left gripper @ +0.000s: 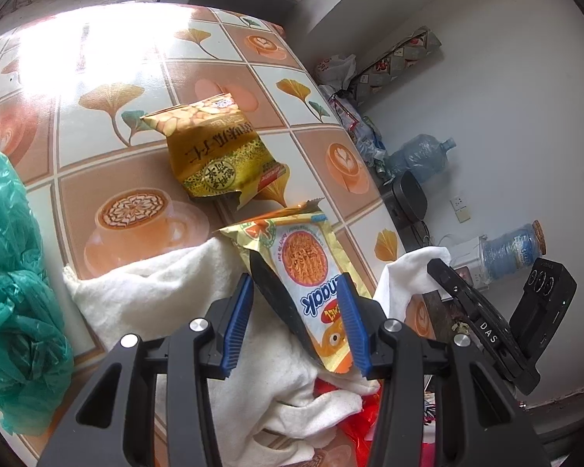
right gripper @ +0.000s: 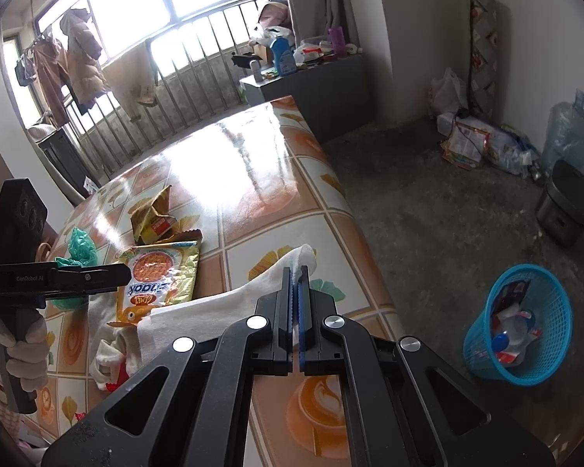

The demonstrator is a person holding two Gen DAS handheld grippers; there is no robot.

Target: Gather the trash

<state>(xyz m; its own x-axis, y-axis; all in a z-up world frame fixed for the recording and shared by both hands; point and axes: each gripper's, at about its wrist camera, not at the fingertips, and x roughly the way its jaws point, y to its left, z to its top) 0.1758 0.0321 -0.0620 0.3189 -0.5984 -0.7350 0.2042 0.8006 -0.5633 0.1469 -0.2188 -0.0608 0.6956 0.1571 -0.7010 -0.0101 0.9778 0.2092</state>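
An orange-and-white noodle snack wrapper (left gripper: 311, 272) lies on a white cloth (left gripper: 167, 292) on the table. My left gripper (left gripper: 298, 292) is open, its blue pads on either side of the wrapper's lower end. The wrapper also shows in the right wrist view (right gripper: 159, 276). A yellow snack packet (left gripper: 214, 148) lies further up the table; it also shows in the right wrist view (right gripper: 153, 214). My right gripper (right gripper: 296, 272) is shut on a corner of the white cloth (right gripper: 292, 260) near the table's right edge. My left gripper (right gripper: 58, 276) shows at the left of the right wrist view.
A crumpled green plastic bag (left gripper: 11, 280) lies at the table's left. A blue mesh waste basket (right gripper: 521, 323) with trash stands on the floor right of the table (right gripper: 253, 179). Red plastic (left gripper: 354, 420) lies under the cloth. Bottles and bags line the far wall.
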